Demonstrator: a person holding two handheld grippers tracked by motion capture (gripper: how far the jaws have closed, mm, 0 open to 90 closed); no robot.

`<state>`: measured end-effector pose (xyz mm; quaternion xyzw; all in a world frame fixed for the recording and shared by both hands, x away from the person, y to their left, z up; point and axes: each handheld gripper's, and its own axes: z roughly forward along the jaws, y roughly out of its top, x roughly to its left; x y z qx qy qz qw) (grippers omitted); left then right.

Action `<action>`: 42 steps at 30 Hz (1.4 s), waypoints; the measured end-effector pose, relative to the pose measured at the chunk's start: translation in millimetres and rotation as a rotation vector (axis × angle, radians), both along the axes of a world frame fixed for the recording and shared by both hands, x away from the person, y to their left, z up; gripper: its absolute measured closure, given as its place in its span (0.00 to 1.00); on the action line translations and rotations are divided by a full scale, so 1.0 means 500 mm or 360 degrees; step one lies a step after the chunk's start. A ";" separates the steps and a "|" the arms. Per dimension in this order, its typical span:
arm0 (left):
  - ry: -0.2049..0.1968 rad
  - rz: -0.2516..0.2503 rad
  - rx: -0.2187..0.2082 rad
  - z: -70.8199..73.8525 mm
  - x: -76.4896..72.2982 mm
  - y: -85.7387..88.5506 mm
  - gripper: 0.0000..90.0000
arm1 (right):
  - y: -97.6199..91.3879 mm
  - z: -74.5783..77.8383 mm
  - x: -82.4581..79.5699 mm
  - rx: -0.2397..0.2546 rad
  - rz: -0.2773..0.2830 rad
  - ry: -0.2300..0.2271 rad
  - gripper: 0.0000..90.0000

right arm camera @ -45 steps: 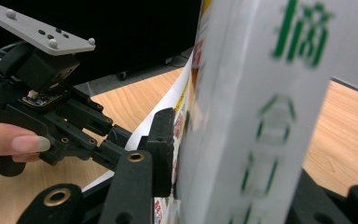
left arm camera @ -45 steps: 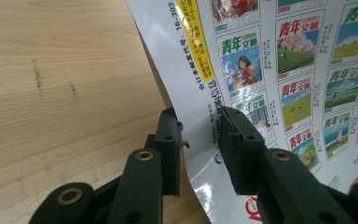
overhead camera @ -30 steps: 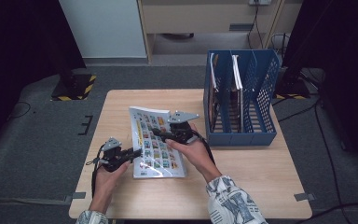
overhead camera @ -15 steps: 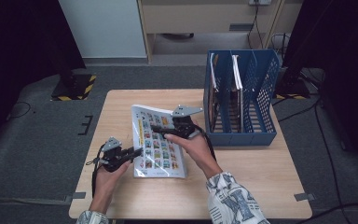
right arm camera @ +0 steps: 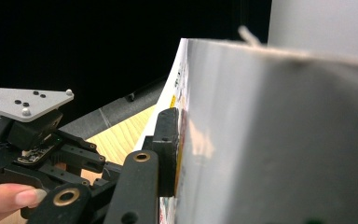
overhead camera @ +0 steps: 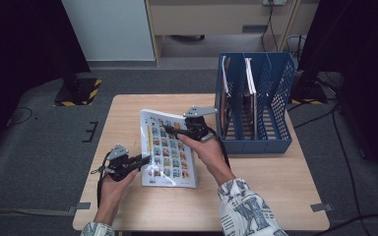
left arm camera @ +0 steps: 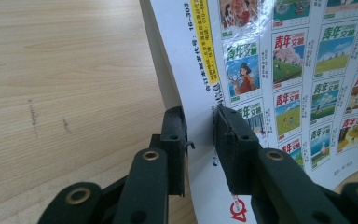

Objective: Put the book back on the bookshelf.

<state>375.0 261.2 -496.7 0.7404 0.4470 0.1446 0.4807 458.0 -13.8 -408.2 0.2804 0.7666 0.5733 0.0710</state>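
The left gripper (overhead camera: pixel 137 161) pinches the near left edge of the magazine (overhead camera: pixel 168 150), which lies on the wooden table (overhead camera: pixel 266 172) with its far end lifted. Farther along, the right gripper (overhead camera: pixel 174 132), whose jaws have just been closing, clamps the magazine's raised far edge. Beyond it stands the blue file rack (overhead camera: pixel 256 105), just beside the magazine.

From my right gripper view, the magazine (right arm camera: pixel 279 140) looms as a grey blur hiding one jaw and the table beyond. In my left gripper view, its cover (left arm camera: pixel 307 70) runs off the top and right edges, and the small print is too fine to read. From above, the files in the blue rack (overhead camera: pixel 275 142) stay indistinct.
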 end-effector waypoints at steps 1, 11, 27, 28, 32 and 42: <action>0.0000 0.0000 0.0002 0.000 0.000 0.000 0.80 | -0.001 0.000 0.001 0.0001 0.0002 0.0004 0.80; 0.0004 0.0003 0.0037 0.002 -0.001 -0.003 0.79 | -0.001 -0.002 0.002 0.0004 -0.0003 -0.0010 0.81; -0.0094 0.0085 0.0078 0.001 -0.002 -0.012 0.45 | -0.007 0.004 -0.005 0.0041 0.0016 -0.0081 0.82; -0.0087 0.0094 0.0071 0.001 -0.001 -0.010 0.42 | -0.007 0.005 -0.006 0.0043 0.0017 -0.0085 0.82; -0.0090 0.0121 0.0048 -0.001 0.001 -0.001 0.29 | -0.007 0.009 -0.011 0.0054 0.0024 -0.0118 0.82; 0.0008 0.0246 0.0088 -0.016 0.011 0.036 0.04 | -0.014 0.030 -0.023 0.0091 0.0012 -0.0225 0.82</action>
